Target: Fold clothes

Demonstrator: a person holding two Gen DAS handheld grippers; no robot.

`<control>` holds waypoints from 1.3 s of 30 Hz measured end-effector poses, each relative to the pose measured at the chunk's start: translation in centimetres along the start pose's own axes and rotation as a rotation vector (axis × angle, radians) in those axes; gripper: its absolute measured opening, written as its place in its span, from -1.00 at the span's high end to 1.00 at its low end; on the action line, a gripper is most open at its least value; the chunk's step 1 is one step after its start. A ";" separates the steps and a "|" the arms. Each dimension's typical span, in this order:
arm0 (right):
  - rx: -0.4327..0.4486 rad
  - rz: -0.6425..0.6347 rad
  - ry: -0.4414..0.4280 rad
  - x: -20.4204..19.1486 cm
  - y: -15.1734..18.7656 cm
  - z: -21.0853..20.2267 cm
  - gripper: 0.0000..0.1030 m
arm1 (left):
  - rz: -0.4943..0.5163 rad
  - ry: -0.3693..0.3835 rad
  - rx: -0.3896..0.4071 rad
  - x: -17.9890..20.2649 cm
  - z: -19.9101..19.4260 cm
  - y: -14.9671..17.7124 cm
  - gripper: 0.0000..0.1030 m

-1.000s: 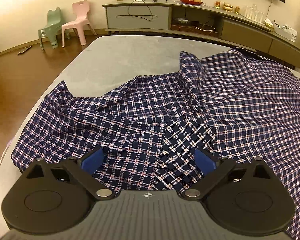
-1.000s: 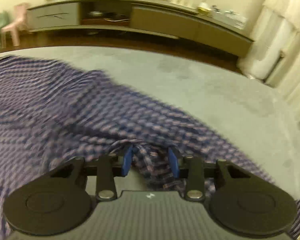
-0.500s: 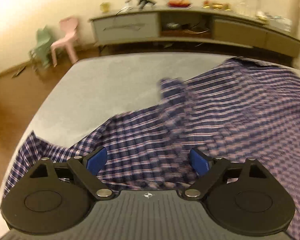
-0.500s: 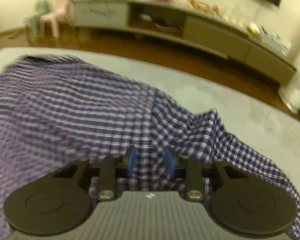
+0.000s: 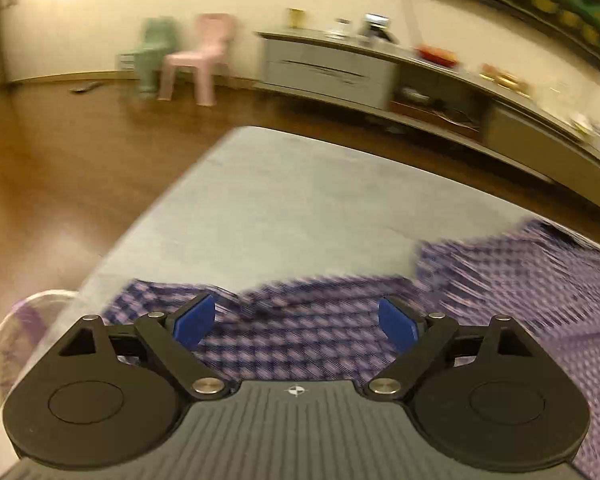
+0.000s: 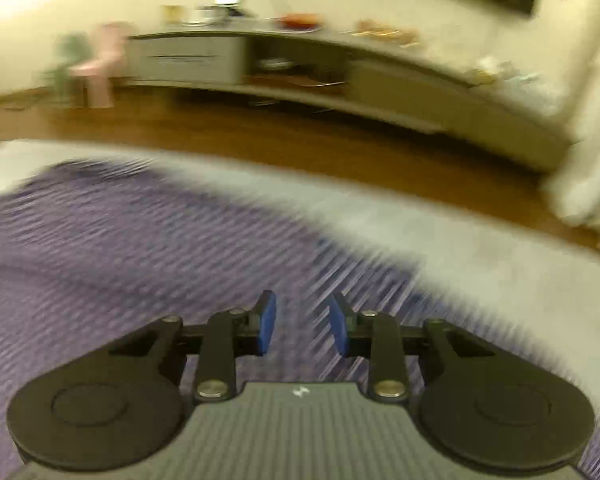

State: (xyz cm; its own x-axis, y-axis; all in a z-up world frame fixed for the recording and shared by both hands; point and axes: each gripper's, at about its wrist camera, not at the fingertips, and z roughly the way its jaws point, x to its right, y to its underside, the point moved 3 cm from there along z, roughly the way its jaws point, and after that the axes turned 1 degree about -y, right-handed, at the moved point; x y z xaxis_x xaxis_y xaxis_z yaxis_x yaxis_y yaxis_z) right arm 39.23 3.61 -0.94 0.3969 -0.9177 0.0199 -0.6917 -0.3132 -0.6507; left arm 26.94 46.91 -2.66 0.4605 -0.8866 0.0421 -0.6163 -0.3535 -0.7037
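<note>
A navy and white plaid shirt (image 5: 320, 332) lies spread on a grey bed (image 5: 300, 200). In the left wrist view my left gripper (image 5: 296, 322) is wide open above the shirt's left edge, holding nothing. In the right wrist view the same shirt (image 6: 120, 248) is motion-blurred and covers the left and middle of the bed. My right gripper (image 6: 302, 326) hangs above its right part with the blue pads (image 6: 267, 328) a small gap apart; blur hides whether any cloth sits between them.
The bed's left edge (image 5: 148, 216) drops to a wooden floor (image 5: 60, 168). A pale round basket (image 5: 16, 336) stands by the bed's near left corner. A long low cabinet (image 5: 380, 76) and two small plastic chairs (image 5: 196, 60) line the far wall. A white curtain (image 6: 592, 152) hangs at right.
My left gripper has swung left and up, so more bare bed and floor show. My right gripper's pads have parted a little, and the bunched cloth seen between them earlier no longer shows.
</note>
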 end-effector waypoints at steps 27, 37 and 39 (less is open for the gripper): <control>-0.038 -0.002 0.028 1.7 24.6 -16.4 0.12 | 0.275 -0.055 -0.013 0.8 -10.9 11.5 -0.64; 0.063 0.000 -0.156 -5.5 17.3 -19.4 0.08 | -0.250 -0.103 0.069 -13.1 -15.6 7.1 -0.66; 0.053 -0.002 -0.329 -10.3 14.4 -19.1 -0.08 | -0.268 -0.062 0.085 -13.1 -15.9 6.9 -0.66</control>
State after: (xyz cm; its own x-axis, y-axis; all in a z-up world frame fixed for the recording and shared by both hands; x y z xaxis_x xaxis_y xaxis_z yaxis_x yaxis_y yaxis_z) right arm 13.64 3.88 4.03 0.5777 -0.7864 -0.2188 -0.6617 -0.2942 -0.6897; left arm 6.52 51.31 3.17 0.6399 -0.7438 0.1930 -0.4122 -0.5443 -0.7306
